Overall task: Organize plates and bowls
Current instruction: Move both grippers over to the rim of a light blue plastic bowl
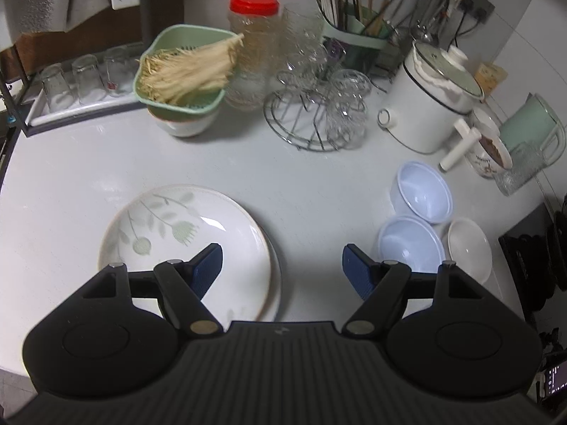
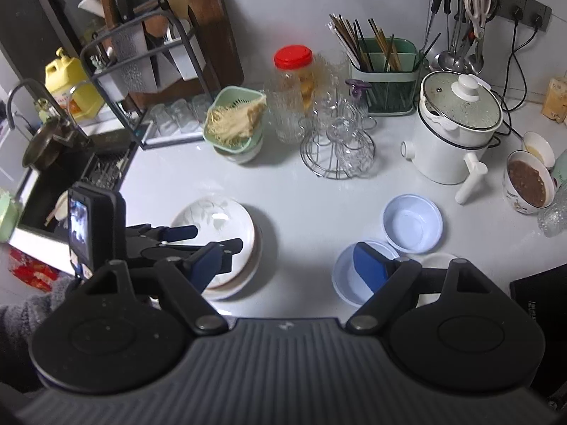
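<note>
A white plate with a green leaf pattern (image 1: 184, 244) lies stacked on another plate on the white counter; the stack also shows in the right wrist view (image 2: 219, 223). My left gripper (image 1: 281, 265) is open and empty, its left finger over the plate's right part. Two pale blue bowls (image 1: 423, 191) (image 1: 411, 244) and a small white bowl (image 1: 469, 248) sit to the right. My right gripper (image 2: 288, 262) is open and empty, its right finger over the near blue bowl (image 2: 349, 279); the far blue bowl (image 2: 413, 221) lies beyond. The left gripper (image 2: 205, 237) shows over the plate stack.
A green colander of noodles (image 1: 180, 71) on a white bowl, a red-lidded jar (image 1: 253, 49), a wire rack with glasses (image 1: 319, 113), a white electric pot (image 1: 436, 99), a utensil holder (image 1: 354, 10), filled bowls (image 2: 528, 180) and a sink (image 2: 53, 184) ring the counter.
</note>
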### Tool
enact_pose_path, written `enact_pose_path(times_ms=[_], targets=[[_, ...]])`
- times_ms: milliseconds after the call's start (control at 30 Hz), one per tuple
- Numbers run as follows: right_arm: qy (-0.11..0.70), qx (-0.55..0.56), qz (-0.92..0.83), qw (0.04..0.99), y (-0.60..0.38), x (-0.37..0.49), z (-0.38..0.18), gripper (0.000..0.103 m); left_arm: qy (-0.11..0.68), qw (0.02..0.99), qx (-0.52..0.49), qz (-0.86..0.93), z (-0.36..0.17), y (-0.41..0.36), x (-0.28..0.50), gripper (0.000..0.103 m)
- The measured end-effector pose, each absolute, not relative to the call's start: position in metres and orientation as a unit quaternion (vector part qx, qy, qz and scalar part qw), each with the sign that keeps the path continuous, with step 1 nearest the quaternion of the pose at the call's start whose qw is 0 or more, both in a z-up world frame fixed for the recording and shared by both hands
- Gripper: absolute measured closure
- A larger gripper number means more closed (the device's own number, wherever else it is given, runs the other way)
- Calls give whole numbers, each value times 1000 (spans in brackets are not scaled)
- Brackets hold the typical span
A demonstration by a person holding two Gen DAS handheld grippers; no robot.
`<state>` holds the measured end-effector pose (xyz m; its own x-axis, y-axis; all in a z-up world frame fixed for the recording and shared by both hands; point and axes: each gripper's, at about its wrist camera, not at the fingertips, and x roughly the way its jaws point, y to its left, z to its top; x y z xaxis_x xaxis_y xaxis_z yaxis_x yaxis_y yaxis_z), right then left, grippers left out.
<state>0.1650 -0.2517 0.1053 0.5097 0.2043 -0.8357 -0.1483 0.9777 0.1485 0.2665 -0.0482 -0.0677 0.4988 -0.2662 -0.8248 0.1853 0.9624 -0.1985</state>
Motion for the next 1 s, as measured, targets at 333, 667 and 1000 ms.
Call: enact_pose_path(times_ms=[333,667,1000], targets=[[506,30,73,859,-270,143,100,20,492,857,-44,-147,-87,-78,256,24],[472,47,29,880,-307,141,105,20,512,841,-51,-169,-120,-105,259,24],[463,63,11,884,-309,147,103,20,514,837,-51,-182,-138,-106,267,24]])
